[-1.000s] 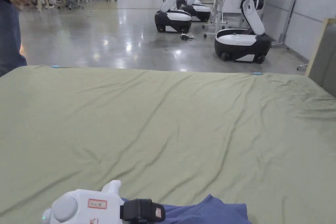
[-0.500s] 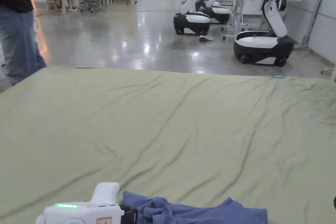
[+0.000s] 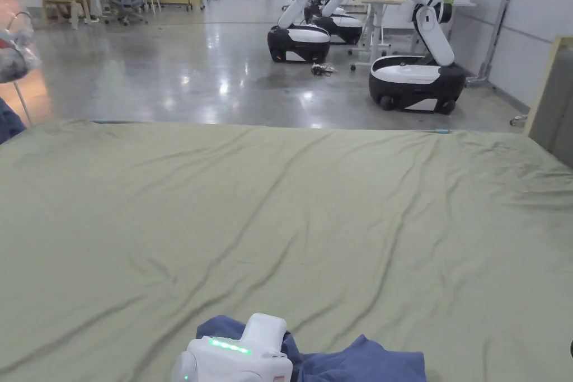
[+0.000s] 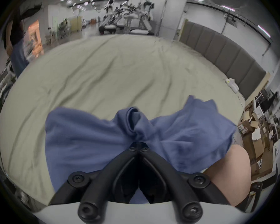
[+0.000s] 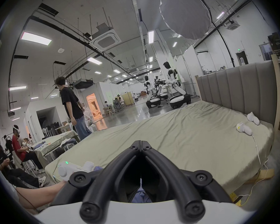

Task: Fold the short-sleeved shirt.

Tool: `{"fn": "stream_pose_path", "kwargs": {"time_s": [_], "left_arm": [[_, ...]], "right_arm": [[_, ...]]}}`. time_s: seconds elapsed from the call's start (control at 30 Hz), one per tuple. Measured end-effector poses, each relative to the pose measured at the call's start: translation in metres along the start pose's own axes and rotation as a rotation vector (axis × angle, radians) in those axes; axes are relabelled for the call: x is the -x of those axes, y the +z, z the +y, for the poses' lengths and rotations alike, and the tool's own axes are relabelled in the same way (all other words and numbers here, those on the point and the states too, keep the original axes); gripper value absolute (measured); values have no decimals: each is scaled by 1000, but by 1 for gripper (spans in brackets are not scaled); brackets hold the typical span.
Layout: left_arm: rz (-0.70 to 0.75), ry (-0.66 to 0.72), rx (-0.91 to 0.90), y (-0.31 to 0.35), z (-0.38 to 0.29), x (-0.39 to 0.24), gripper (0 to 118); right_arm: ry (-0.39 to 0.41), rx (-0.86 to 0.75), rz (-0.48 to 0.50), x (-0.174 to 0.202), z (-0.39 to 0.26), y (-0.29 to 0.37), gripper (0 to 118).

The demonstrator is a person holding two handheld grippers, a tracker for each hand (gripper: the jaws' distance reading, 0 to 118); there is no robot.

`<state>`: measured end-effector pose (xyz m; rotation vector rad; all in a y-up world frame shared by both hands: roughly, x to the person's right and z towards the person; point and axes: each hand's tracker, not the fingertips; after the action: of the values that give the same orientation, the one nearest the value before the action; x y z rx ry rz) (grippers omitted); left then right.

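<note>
The blue short-sleeved shirt lies crumpled at the near edge of the green bed sheet. My left gripper is shut on a bunched fold in the middle of it, and cloth spreads to both sides of the jaws. In the head view the left gripper's white housing sits over the shirt at the bottom edge. My right gripper is held above the near edge with its jaws together and nothing between the tips. A bit of blue cloth shows below them.
A grey padded headboard runs along the bed's right side. Two white handheld devices and a cable lie beside it. A person stands off the bed's far left corner. Wheeled white robots stand on the floor beyond.
My left gripper has shifted right along the near edge with the shirt and now points away from me. The person at the left has left the head view.
</note>
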<state>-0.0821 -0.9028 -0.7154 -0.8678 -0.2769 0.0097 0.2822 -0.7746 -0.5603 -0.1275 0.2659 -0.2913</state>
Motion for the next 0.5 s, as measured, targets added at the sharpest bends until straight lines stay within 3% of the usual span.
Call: {"fn": "stream_pose_path", "kwargs": {"time_s": [0.17,0.27,0.37,0.5], "left_arm": [[-31,-107,12,-5,-12,-19,0],[-142,7,175,-36,-24,-15,0],[-191,133,141,-35,-20,-3,0],[-288,110,-62,28,-5,12,0]], "right_arm": [[-2,-2,-14,-2,0,2,0],[-4,1,-15,-3,-2,2,0],[-4,-5,-10,-1,-2,3,0],[19,4,-14,1,-3,1,0]]}}
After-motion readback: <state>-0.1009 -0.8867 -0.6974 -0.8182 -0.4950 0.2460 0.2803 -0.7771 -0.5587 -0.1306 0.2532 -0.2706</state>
